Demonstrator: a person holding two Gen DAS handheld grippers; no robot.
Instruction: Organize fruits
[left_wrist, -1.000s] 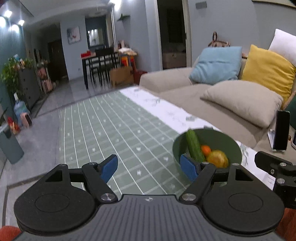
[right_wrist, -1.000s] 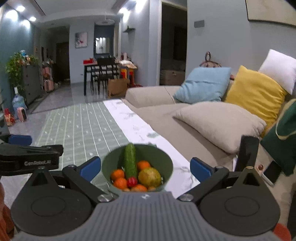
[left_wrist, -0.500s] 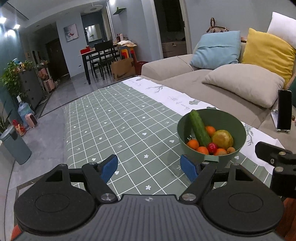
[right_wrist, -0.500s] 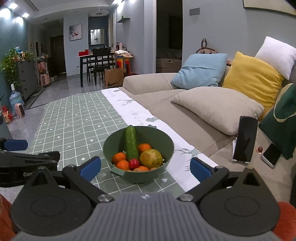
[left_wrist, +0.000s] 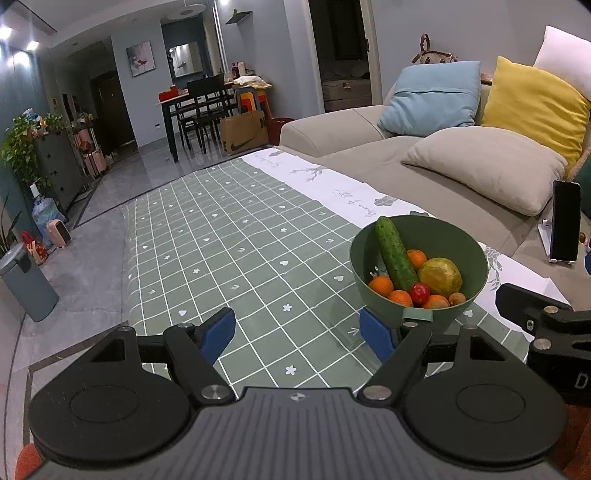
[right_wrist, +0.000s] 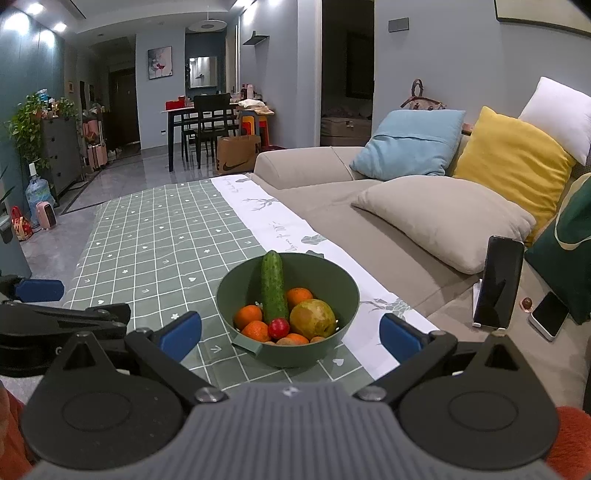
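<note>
A green bowl (right_wrist: 334, 284) (left_wrist: 476, 258) stands on the checked tablecloth near the sofa side. It holds a cucumber (right_wrist: 274, 288) (left_wrist: 394, 254), several oranges (right_wrist: 248, 316), a yellow-green pear (right_wrist: 313, 318) (left_wrist: 440, 275) and a small red fruit (right_wrist: 279, 328) (left_wrist: 420, 293). My right gripper (right_wrist: 290, 332) is open just short of the bowl, its blue pads on either side of it. My left gripper (left_wrist: 297, 334) is open over the cloth to the bowl's left, its right pad (left_wrist: 376, 334) close to the bowl's near rim. Nothing is held.
The table (left_wrist: 207, 251) stretches away under a green checked cloth with a white runner (right_wrist: 266, 218). A beige sofa (right_wrist: 406, 236) with cushions lies to the right, with a black phone on a stand (right_wrist: 498, 284) and a white phone (right_wrist: 549, 314) on it.
Both cameras have risen and tilted down, so the bowl's contents show fully. The bowl sits further ahead of each gripper. Both grippers stay open.
</note>
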